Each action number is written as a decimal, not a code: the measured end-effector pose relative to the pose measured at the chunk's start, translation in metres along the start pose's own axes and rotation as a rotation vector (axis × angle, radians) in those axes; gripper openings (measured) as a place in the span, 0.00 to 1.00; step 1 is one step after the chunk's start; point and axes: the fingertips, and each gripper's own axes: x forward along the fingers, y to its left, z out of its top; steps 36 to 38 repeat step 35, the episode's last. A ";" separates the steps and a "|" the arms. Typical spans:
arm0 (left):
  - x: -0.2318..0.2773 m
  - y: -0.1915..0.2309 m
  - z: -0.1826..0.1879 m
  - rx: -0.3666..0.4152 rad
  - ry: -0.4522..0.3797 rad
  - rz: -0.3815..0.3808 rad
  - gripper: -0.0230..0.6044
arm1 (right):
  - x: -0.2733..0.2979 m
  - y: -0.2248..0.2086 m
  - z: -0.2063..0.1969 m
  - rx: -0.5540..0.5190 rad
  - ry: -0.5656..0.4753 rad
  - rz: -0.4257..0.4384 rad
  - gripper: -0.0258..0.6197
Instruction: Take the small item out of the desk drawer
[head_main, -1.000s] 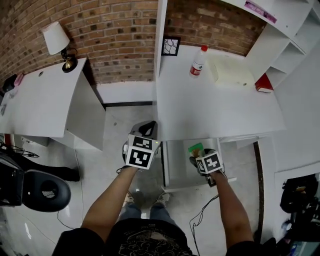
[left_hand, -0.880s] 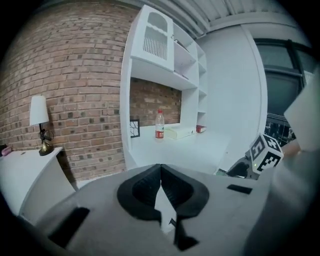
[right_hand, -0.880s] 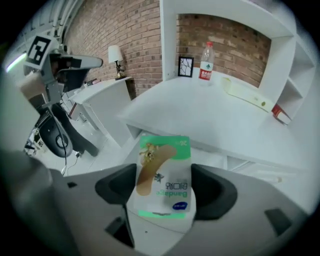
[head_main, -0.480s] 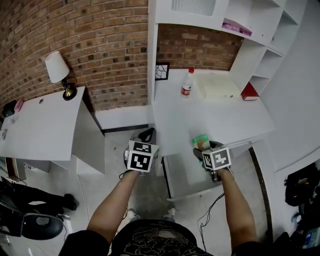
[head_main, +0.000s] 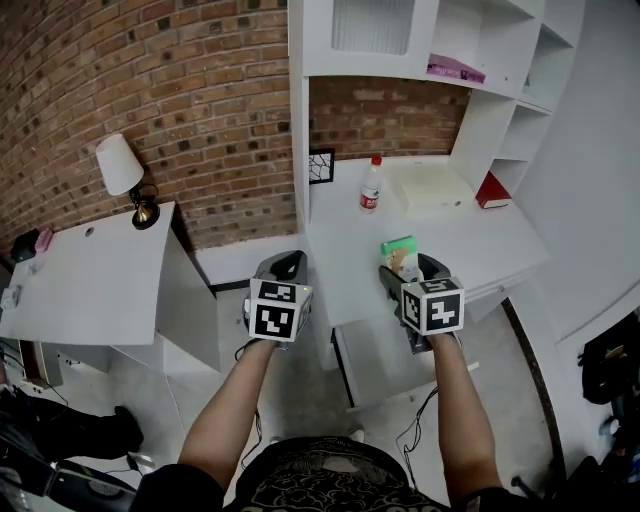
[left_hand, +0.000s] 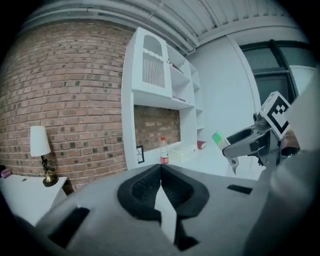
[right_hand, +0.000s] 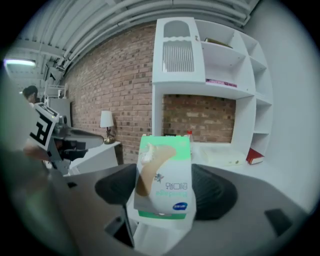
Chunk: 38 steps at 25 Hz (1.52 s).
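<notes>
R gripper (head_main: 400, 270) is clamped on the box (head_main: 401, 252), gripped across its width w/ jaws fairly wide. Box stands upright, long axis vertical, printed face toward the gripper's cam. It's clear of the drawer (head_main: 385, 355), which hangs open below, and sits above the desk (head_main: 470, 245) front edge. Bare desktop lies straight ahead and lower, so prob. next move is fwd and down to set it there. L gripper (head_main: 283, 268) has jaws together, empty, off the desk's left side; R is nearer.
</notes>
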 end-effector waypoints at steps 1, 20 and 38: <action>-0.001 0.000 0.004 0.004 -0.007 -0.003 0.04 | -0.002 0.003 0.008 0.002 -0.027 -0.003 0.57; -0.019 0.011 0.015 0.007 -0.015 0.025 0.04 | -0.029 0.013 0.058 0.017 -0.209 -0.051 0.57; -0.025 0.011 0.011 -0.003 -0.012 0.048 0.04 | -0.031 0.020 0.056 -0.004 -0.214 -0.035 0.57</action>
